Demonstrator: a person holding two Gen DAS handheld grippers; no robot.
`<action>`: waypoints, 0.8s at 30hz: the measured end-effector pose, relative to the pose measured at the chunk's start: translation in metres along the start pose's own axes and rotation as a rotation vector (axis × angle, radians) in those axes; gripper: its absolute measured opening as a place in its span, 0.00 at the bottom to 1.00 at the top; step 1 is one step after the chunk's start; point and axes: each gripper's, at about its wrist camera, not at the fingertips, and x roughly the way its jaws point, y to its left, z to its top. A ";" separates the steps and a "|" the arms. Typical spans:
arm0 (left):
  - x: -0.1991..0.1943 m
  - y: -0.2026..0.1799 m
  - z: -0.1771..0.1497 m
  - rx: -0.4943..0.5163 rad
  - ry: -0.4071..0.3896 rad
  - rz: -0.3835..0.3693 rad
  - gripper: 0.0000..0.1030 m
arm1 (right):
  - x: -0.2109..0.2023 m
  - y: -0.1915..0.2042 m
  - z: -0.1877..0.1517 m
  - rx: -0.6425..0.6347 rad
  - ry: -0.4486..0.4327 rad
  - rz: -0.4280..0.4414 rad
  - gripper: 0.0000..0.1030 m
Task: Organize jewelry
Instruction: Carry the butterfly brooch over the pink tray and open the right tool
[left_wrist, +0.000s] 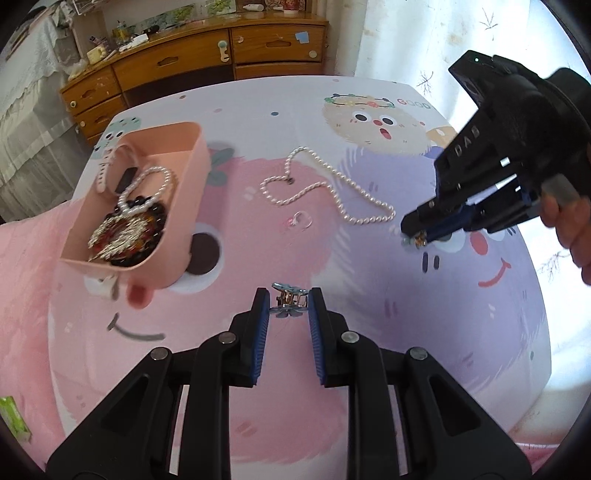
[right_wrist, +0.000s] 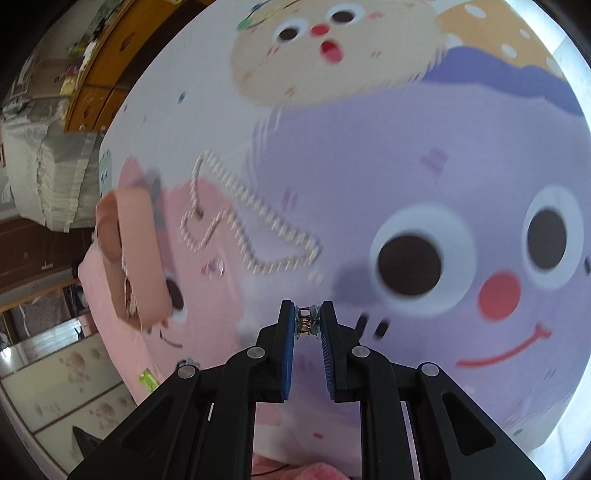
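My left gripper (left_wrist: 288, 304) is shut on a small blue flower earring (left_wrist: 289, 300), held above the cartoon-print cloth (left_wrist: 332, 280). At the right, my right gripper (left_wrist: 419, 239) is shut on a matching flower earring (right_wrist: 307, 320), which sits pinched between its blue pads (right_wrist: 290, 325). A pink box (left_wrist: 147, 199) at the left holds a pearl bracelet, dark beads, a pink watch strap and a gold ornament. A long pearl necklace (left_wrist: 332, 184) lies looped on the cloth between the box and the right gripper. A small clear ring (left_wrist: 301, 219) rests near it.
A wooden dresser (left_wrist: 207, 55) with clutter stands behind the table. A white curtain (left_wrist: 424, 37) hangs at the back right. A green packet (left_wrist: 13, 421) lies at the table's lower left edge. A hand (left_wrist: 569, 221) holds the right gripper.
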 end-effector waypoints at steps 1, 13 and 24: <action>-0.005 0.005 -0.003 0.012 0.008 0.009 0.18 | 0.003 0.008 -0.011 -0.015 0.007 -0.004 0.13; -0.073 0.104 0.011 0.024 0.018 -0.020 0.18 | 0.032 0.145 -0.111 -0.256 -0.052 -0.021 0.14; -0.103 0.173 0.054 0.153 -0.041 -0.094 0.18 | 0.003 0.240 -0.152 -0.401 -0.444 -0.022 0.14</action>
